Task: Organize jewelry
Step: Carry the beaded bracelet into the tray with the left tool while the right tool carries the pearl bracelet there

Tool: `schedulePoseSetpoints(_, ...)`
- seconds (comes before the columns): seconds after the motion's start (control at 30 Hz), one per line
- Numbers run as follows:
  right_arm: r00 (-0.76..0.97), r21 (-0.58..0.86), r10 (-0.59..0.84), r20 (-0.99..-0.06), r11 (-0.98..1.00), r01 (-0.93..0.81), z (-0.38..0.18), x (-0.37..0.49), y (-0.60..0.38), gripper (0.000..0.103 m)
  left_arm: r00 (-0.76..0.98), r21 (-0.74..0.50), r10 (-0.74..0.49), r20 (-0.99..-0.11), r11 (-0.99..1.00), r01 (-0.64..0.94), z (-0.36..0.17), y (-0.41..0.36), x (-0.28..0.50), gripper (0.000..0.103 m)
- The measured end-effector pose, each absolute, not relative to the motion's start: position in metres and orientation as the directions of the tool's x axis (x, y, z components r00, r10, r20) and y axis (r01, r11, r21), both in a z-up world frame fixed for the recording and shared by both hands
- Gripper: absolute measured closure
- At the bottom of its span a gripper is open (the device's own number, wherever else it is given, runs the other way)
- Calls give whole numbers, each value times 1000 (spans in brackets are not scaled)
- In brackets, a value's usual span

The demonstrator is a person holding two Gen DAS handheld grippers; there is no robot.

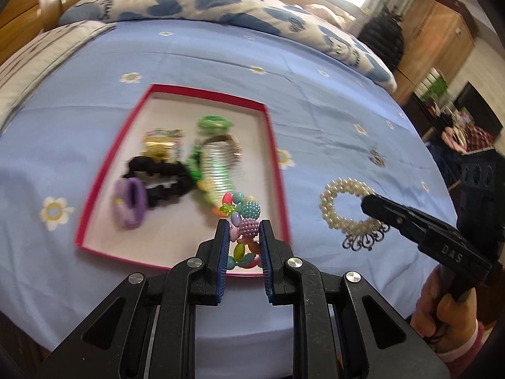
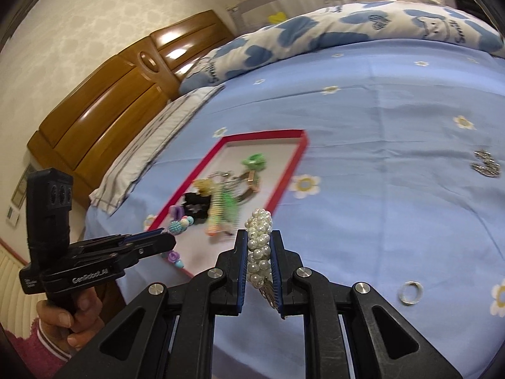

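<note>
Left gripper (image 1: pixel 243 237) pinches a coloured bead bracelet (image 1: pixel 244 221); right gripper (image 2: pixel 259 252) pinches a pearl bracelet (image 2: pixel 259 240), both carried, apparently, toward the centre-frame red tray (image 1: pixel 277 170).

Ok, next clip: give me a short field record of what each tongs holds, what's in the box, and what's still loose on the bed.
left tongs: shut on colourful bead bracelet, above the box's near edge
right tongs: shut on pearl bracelet, beside the box
red box: holds black scrunchie, purple hair tie, green hair tie, silver coil bracelet
loose on bed sheet: silver ring, sparkly piece
</note>
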State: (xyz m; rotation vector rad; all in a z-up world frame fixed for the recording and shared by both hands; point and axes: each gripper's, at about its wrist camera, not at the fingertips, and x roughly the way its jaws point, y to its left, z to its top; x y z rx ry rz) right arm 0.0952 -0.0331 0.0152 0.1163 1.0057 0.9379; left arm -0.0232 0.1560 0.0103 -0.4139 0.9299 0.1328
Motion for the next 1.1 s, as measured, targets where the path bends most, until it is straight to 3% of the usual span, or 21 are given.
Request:
schedulePoseSetpoints(0.43,92,505,742,-664,536,-677,9,76,35,90,589,-285,-8,-808,881,-378,-3,207,-37,86)
schedulePoseSetpoints(1.1,15,481,675,-737,541,-690,-37,76,82,89,517,-261,-9,-856,870,-417,-44,226,-24,86)
